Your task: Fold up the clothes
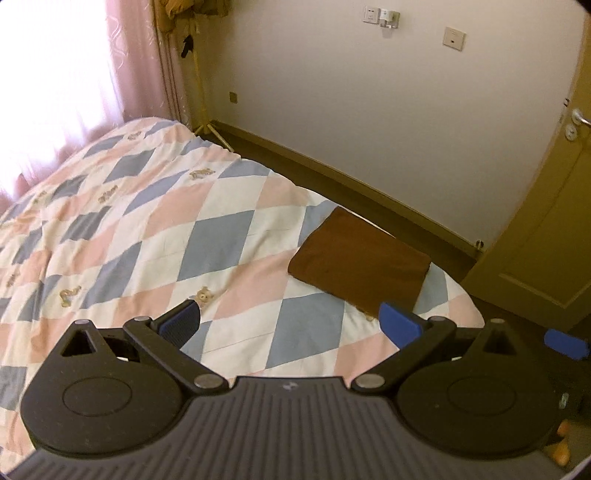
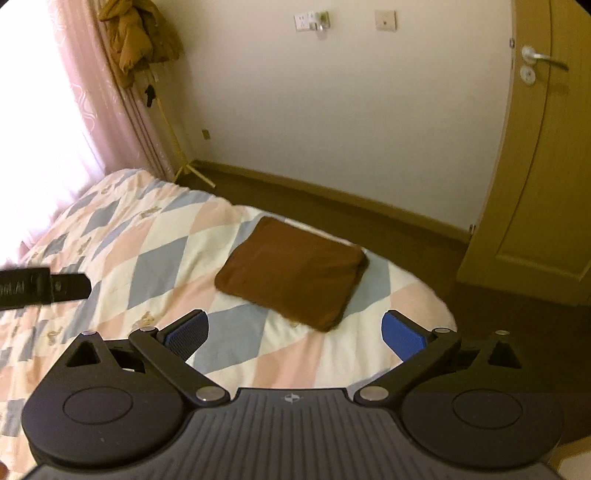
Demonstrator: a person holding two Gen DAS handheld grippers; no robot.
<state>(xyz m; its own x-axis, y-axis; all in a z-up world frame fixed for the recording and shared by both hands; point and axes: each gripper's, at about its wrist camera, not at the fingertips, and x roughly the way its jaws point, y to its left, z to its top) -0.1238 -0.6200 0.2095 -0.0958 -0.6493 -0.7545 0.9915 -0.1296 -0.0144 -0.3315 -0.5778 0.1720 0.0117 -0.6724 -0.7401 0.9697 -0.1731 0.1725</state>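
The brown garment (image 2: 291,269) lies folded into a neat square near the bed's (image 2: 147,236) corner (nothing else awaits); both hand-held grippers (image 1: 291,325) (image 2: 295,332) hover, jaws apart, empty.

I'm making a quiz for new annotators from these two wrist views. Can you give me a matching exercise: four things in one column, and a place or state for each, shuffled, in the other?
Things:
1. brown folded garment
2. right gripper
3. tan jacket
4. door

Places or states:
A. hanging high up beside the pink curtain
B. shut, handle at the top
C. lying flat near the corner of the checkered quilt
D. open, nothing between the pads

Pairs: 1-C, 2-D, 3-A, 4-B
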